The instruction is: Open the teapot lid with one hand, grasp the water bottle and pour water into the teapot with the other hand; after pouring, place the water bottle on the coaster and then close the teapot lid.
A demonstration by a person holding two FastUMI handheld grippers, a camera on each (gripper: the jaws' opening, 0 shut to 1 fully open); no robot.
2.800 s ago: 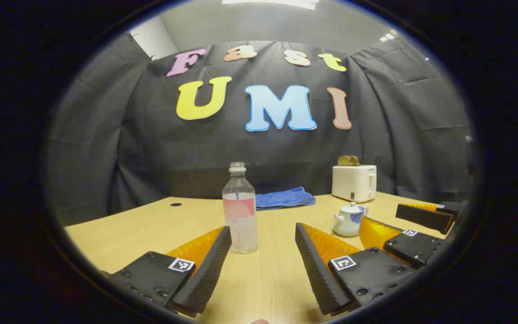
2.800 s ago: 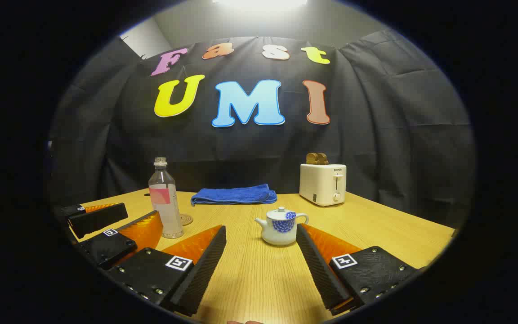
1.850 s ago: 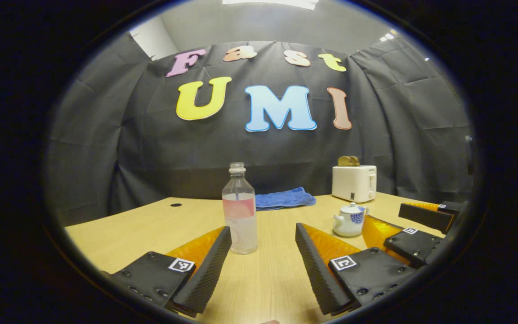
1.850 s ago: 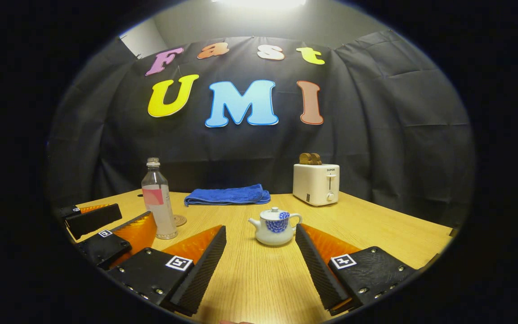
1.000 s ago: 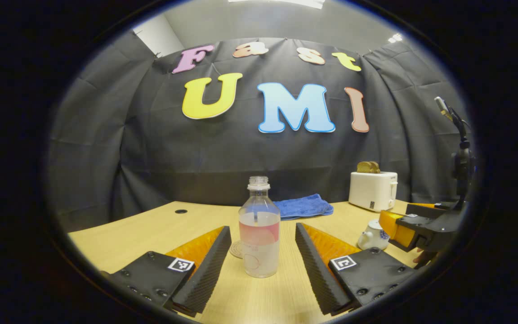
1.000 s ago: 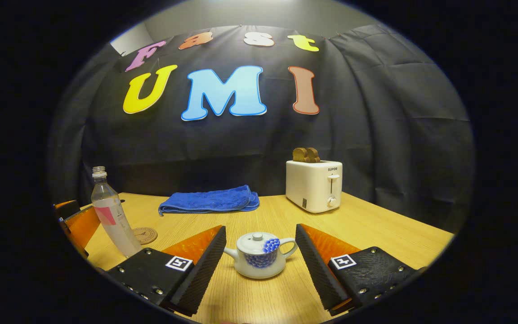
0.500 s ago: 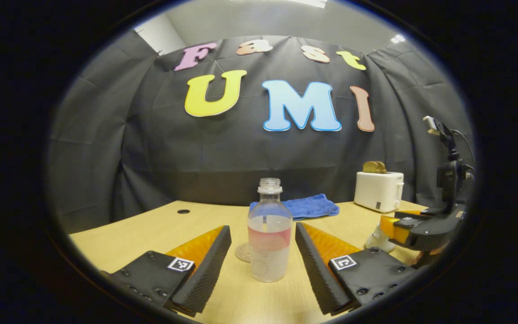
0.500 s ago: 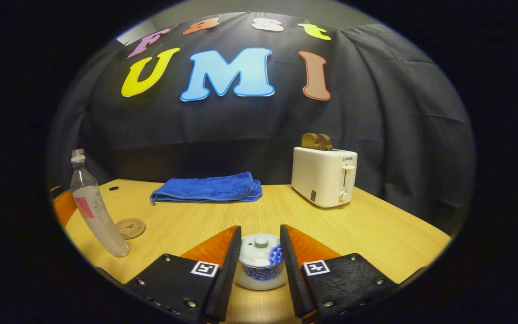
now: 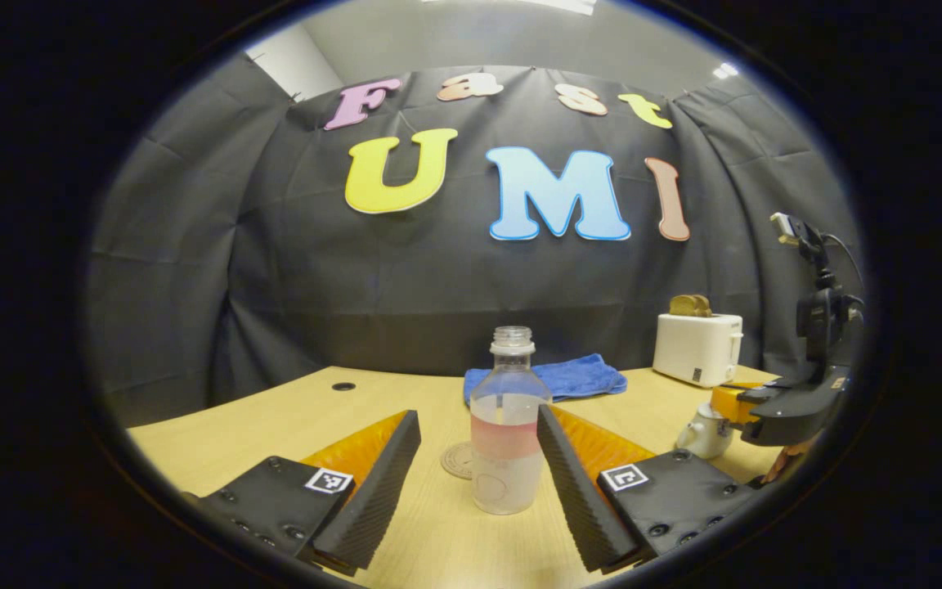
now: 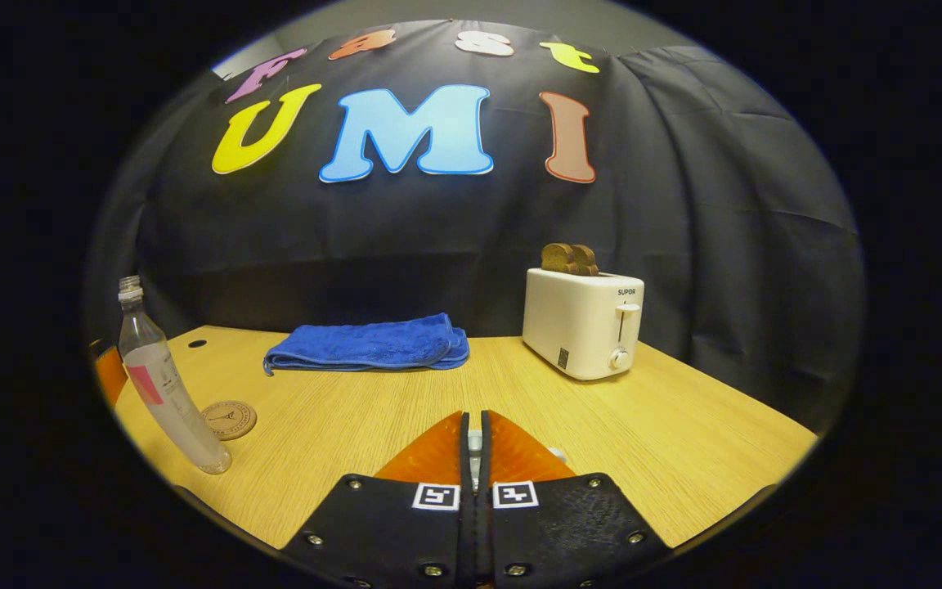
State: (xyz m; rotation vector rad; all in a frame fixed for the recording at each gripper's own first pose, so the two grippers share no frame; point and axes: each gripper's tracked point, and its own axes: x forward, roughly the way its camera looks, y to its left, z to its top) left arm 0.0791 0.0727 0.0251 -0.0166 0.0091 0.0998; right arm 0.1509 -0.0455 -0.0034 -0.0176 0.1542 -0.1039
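R hand-held gripper [image 10: 475, 446] pinched nearly closed on teapot lid knob [image 10: 475, 442], ready to lift. L hand-held gripper [image 9: 479, 458] spread wide around uncapped water bottle [image 9: 508, 433], not gripping yet; coaster [image 9: 459, 460] just behind it on tabletop [image 9: 291, 417].

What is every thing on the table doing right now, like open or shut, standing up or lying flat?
water bottle: upright, no cap, partly full, between open fingers.
left gripper: open, not yet gripping.
right gripper: fingers closed on something small and pale; cannot tell if it is the lid knob.
teapot: upright, top hidden.
coaster: flat, bare.
blue towel: folded, lying flat.
toaster: upright, bread sticking up.
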